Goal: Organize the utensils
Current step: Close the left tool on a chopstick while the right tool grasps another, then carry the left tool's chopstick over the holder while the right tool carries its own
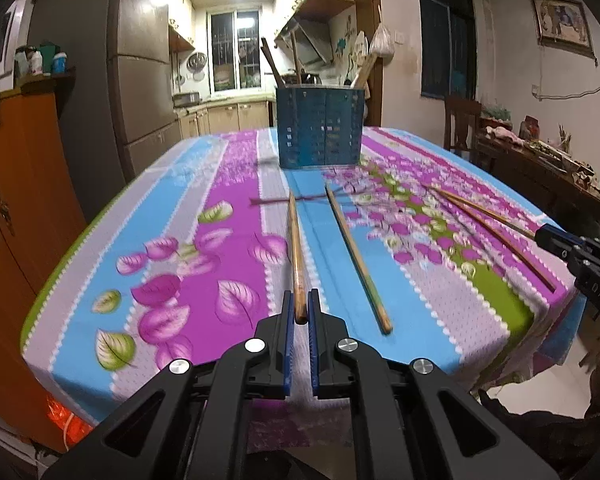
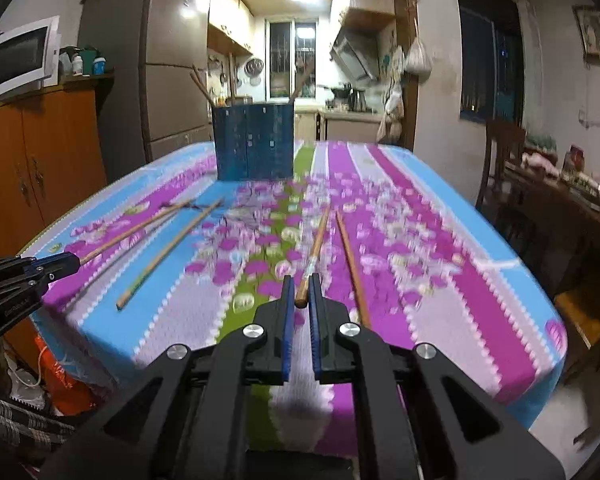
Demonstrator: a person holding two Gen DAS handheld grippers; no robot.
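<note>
My left gripper [image 1: 300,300] is shut on the near end of a wooden chopstick [image 1: 295,240] that points toward the blue slotted utensil holder [image 1: 318,128]. A second chopstick [image 1: 356,258] lies loose on the cloth just to its right. My right gripper [image 2: 301,284] is shut on another chopstick [image 2: 315,244], with a loose one [image 2: 350,264] beside it. Each gripper also shows in the other view, the right gripper [image 1: 540,234] at the right edge and the left gripper [image 2: 74,259] at the left edge. The holder [image 2: 254,144] stands at the table's far end with several chopsticks upright in it.
A floral purple, blue and green cloth [image 1: 204,248] covers the table. An orange wooden cabinet [image 1: 16,184] stands close on the left with a fridge [image 1: 144,80] behind it. At the right are a dark chair [image 2: 500,160] and a cluttered side table [image 1: 548,168].
</note>
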